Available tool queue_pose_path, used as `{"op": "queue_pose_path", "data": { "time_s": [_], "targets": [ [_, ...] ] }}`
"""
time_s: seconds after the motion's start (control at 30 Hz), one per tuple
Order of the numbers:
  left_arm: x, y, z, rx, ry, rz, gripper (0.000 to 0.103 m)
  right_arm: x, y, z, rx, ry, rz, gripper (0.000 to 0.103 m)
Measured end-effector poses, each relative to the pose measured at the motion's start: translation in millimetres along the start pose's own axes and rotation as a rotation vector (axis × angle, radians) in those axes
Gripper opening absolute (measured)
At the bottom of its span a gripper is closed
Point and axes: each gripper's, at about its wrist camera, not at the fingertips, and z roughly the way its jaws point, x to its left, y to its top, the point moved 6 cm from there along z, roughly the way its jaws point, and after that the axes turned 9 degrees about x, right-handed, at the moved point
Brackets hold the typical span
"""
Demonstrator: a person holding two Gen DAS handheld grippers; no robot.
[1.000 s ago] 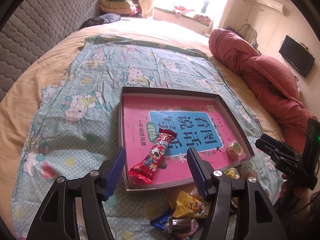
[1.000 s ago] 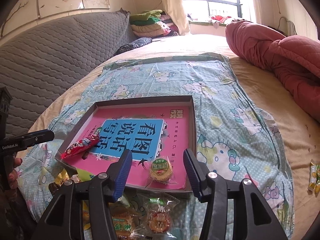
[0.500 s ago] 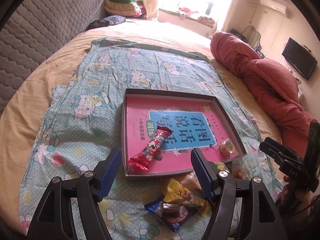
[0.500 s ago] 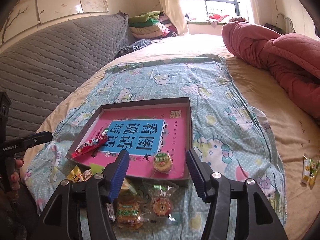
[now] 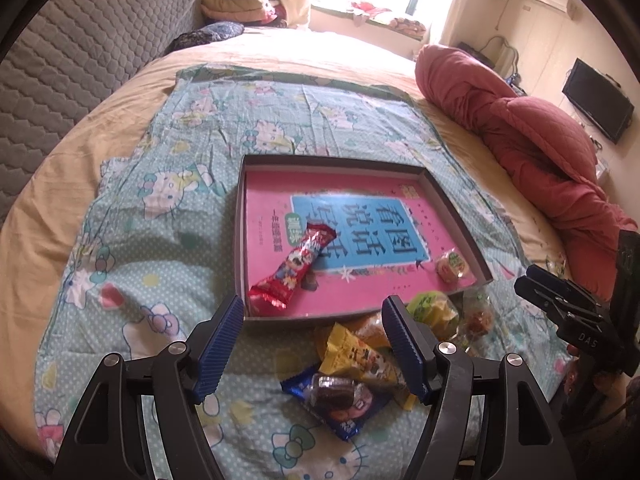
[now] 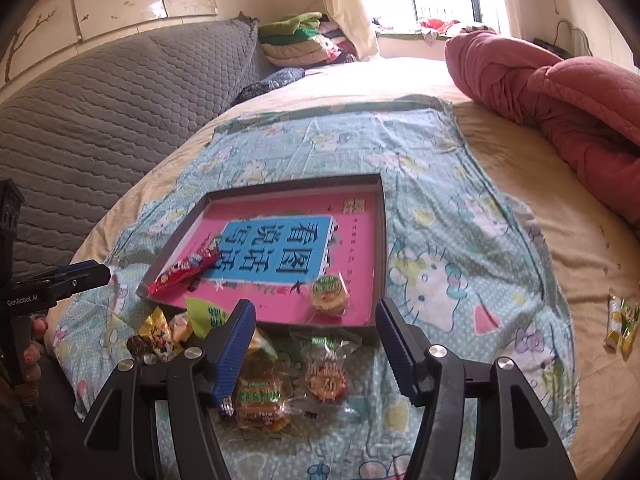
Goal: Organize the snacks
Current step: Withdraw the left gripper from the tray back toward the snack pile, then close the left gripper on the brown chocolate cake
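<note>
A shallow grey box (image 5: 240, 240) (image 6: 382, 248) with a pink and blue printed floor lies on the patterned cloth. In it rest a long red snack bar (image 5: 294, 268) (image 6: 186, 270) and a round wrapped biscuit (image 5: 451, 266) (image 6: 330, 294). Loose snacks lie in front of the box: a yellow packet (image 5: 356, 354), a blue packet with a dark cake (image 5: 340, 398), and two clear-wrapped biscuits (image 6: 258, 402) (image 6: 326, 376). My left gripper (image 5: 314, 340) is open and empty, back from the box's near edge. My right gripper (image 6: 314, 350) is empty, its jaws opening above the wrapped biscuits.
The cloth (image 6: 440, 200) covers a beige bed. A red quilt (image 5: 520, 132) is heaped at the right, a grey padded headboard (image 6: 100, 112) runs along the left. One yellow-green packet (image 6: 620, 326) lies apart at the right on the sheet. Folded bedding (image 6: 300, 40) is stacked far back.
Both grippers have drawn back from the box, so more loose snacks show in front of it. Both sets of jaws stand wider. The red bar and the round biscuit stay in the box.
</note>
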Motion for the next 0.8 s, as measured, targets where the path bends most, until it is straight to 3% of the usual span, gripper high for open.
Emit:
{"op": "queue_pose_path", "data": {
  "time_s": [0.57,0.8],
  "targets": [
    [-2,-41,17,0.105,0.018,-0.032,0.073,-1,-25,14,0.055,0.014,-0.002,0.063],
    [-10,-53,35,0.146,0.026,-0.017,0.073,-12,-37,32,0.151,-0.015,0.047,0.063]
  ]
}}
